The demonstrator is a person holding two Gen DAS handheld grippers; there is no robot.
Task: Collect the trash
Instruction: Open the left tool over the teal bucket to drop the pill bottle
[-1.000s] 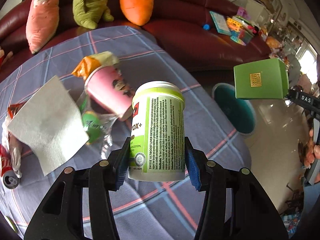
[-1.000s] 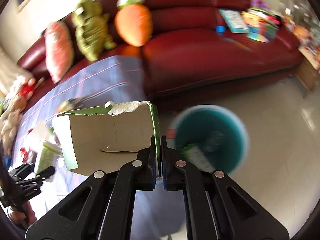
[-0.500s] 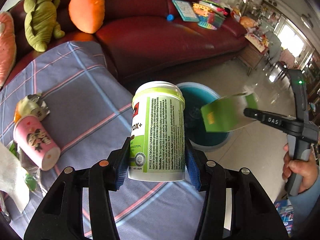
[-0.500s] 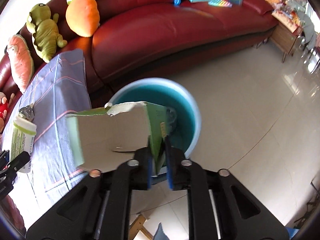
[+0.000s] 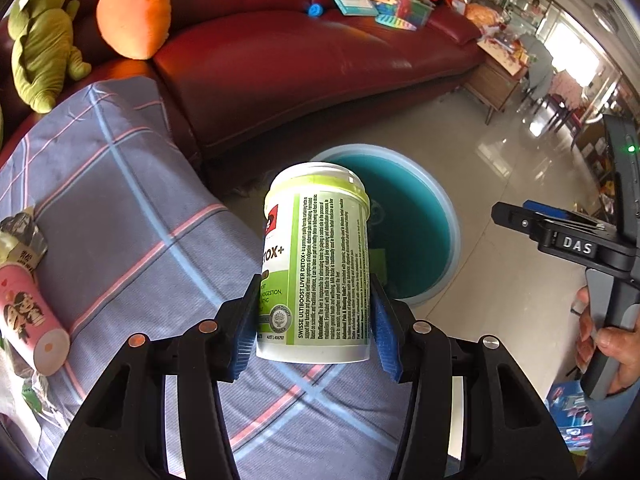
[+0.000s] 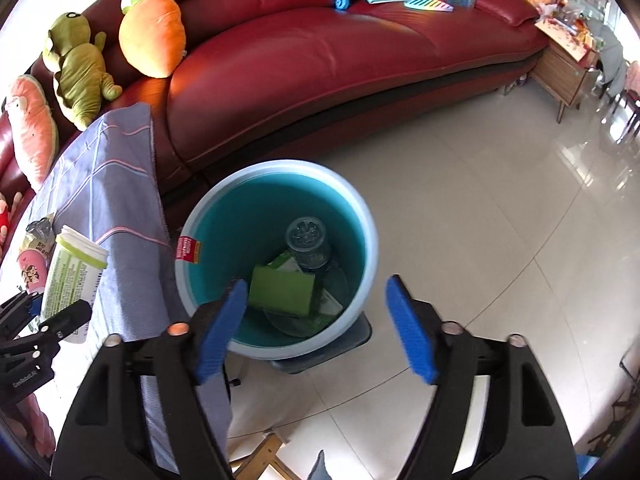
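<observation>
My left gripper [image 5: 314,334] is shut on a white and green supplement jar [image 5: 316,264], held upright over the table's edge, just short of the teal bin [image 5: 448,216] on the floor. The jar [image 6: 72,276] and left gripper also show at the left of the right wrist view. My right gripper [image 6: 314,324] hangs above the teal bin [image 6: 372,240], its jaws opening with nothing between them. The green box [image 6: 282,290] lies inside the bin beside a clear plastic bottle [image 6: 308,240]. In the left wrist view the right gripper [image 5: 520,216] shows side-on at the right, held by a hand [image 5: 608,348].
A checked cloth covers the table [image 5: 132,208], where a pink paper cup [image 5: 28,320] and a crumpled wrapper [image 5: 20,240] lie at the left. A red sofa [image 6: 320,60] with plush toys and books stands behind the bin. Tiled floor [image 6: 500,220] spreads to the right.
My right gripper carried the green box over the bin and let it go; the box now lies inside. My left gripper has swung right with the jar, from over the table's litter to its edge.
</observation>
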